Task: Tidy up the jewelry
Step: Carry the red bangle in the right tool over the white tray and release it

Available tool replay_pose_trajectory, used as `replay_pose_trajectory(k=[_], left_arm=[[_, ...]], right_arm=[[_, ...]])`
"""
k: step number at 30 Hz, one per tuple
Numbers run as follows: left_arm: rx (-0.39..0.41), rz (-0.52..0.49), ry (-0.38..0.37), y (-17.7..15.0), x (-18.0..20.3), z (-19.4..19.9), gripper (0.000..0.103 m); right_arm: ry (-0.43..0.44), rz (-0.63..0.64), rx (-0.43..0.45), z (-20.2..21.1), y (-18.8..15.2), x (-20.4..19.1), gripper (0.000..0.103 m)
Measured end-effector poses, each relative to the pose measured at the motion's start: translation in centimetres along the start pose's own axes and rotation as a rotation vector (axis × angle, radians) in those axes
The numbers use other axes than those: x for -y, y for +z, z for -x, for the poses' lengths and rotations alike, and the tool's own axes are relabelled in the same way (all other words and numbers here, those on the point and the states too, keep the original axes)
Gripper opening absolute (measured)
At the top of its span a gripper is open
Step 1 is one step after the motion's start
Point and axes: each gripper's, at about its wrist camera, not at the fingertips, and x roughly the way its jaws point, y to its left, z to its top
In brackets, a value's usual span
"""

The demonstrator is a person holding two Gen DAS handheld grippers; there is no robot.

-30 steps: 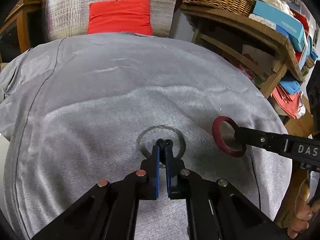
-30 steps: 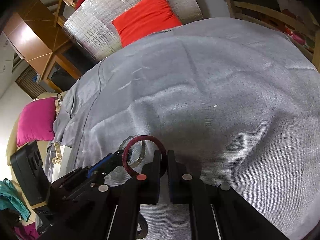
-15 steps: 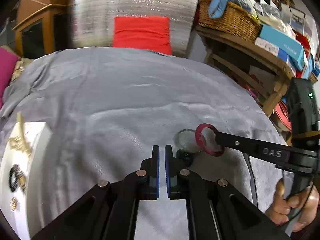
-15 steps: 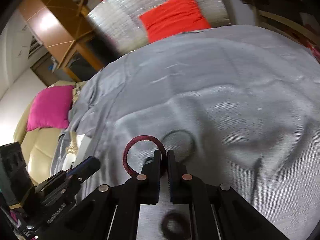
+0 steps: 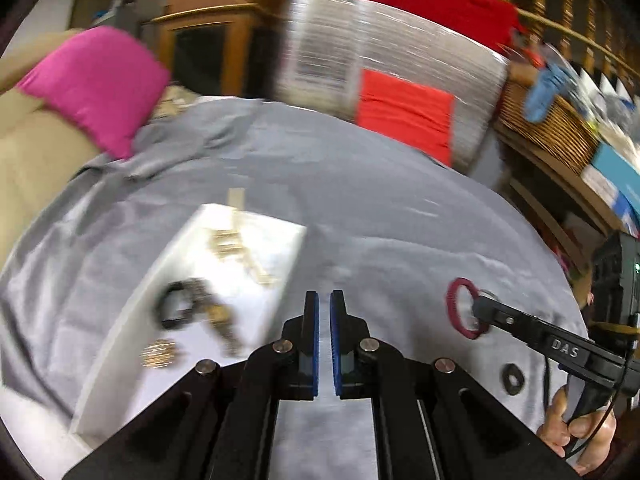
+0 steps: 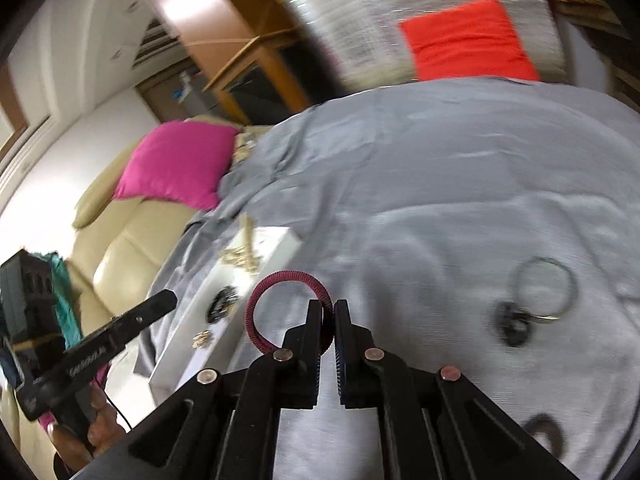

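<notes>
My right gripper [image 6: 328, 308] is shut on a dark red bangle [image 6: 276, 280] and holds it above the grey cloth; it also shows in the left wrist view [image 5: 476, 312] with the bangle [image 5: 454, 304]. My left gripper [image 5: 324, 300] is shut and empty, just right of a white tray [image 5: 280, 240] that holds gold chains [image 5: 236, 248] and a black ring [image 5: 172, 308]. The tray [image 6: 280, 248] shows left of the bangle in the right wrist view. A thin silver hoop [image 6: 544, 288] and a small black piece [image 6: 512, 324] lie on the cloth to the right.
The grey cloth [image 5: 380, 200] covers a round table. A pink cushion [image 5: 92, 84] on a beige sofa sits at the left, a red cushion [image 5: 404, 112] at the back, wooden shelves with a basket [image 5: 552, 128] at the right. Another small black ring [image 5: 514, 378] lies near the right gripper.
Both grippers have swung left toward the white tray. The left gripper has left the silver hoop on the cloth. The right gripper still holds the red bangle.
</notes>
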Motion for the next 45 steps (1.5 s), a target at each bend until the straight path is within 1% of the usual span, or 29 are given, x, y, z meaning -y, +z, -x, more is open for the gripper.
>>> replay_pose_trajectory(k=[2,5,8,12,17,22,28,33,38,42,45], left_arm=[[0.000,0.039,0.049,-0.4,-2.9,0.8,0.005],[-0.030,0.109,0.081,-1.3,-6.6,1.1,0.005],[-0.076,0.179,0.078,-2.3,-9.9,1.0,0.005],[-0.110,0.171,0.090,-3.1,-11.2,0.3,0.005],[-0.160,0.170,0.076,-3.9,-12.0,-0.6,0.005],[-0.185,0.167,0.091,-4.3,-12.5,-0.9,0.005],[-0.204,0.171,0.095,-4.5,-12.9,-1.5,0.005],[-0.250,0.174,0.127,-4.8,-13.2,-2.6,0.005],[-0.290,0.189,0.163,-5.1,-13.8,-3.6,0.005],[-0.316,0.207,0.176,-5.4,-14.3,-4.0,0.005],[-0.319,0.209,0.183,-5.3,-14.5,-4.1,0.006]], right_arm=[[0.025,0.029,-0.017,-1.5,0.0,-2.5,0.007],[0.056,0.073,-0.043,-3.7,-0.3,-5.7,0.007],[0.074,0.133,-0.080,-6.3,-0.8,-9.2,0.007],[0.083,0.220,-0.122,-9.3,-1.7,-13.3,0.007],[0.053,0.315,-0.182,-12.8,-2.6,-15.8,0.007],[0.014,0.413,-0.217,-14.2,-3.7,-16.9,0.007],[0.002,0.432,-0.239,-14.8,-3.8,-17.0,0.007],[-0.012,0.459,-0.267,-15.7,-4.2,-17.4,0.007],[-0.017,0.462,-0.297,-16.6,-4.4,-17.3,0.009],[-0.015,0.449,-0.323,-17.3,-4.6,-17.1,0.009],[-0.006,0.425,-0.321,-17.2,-4.5,-16.9,0.009]])
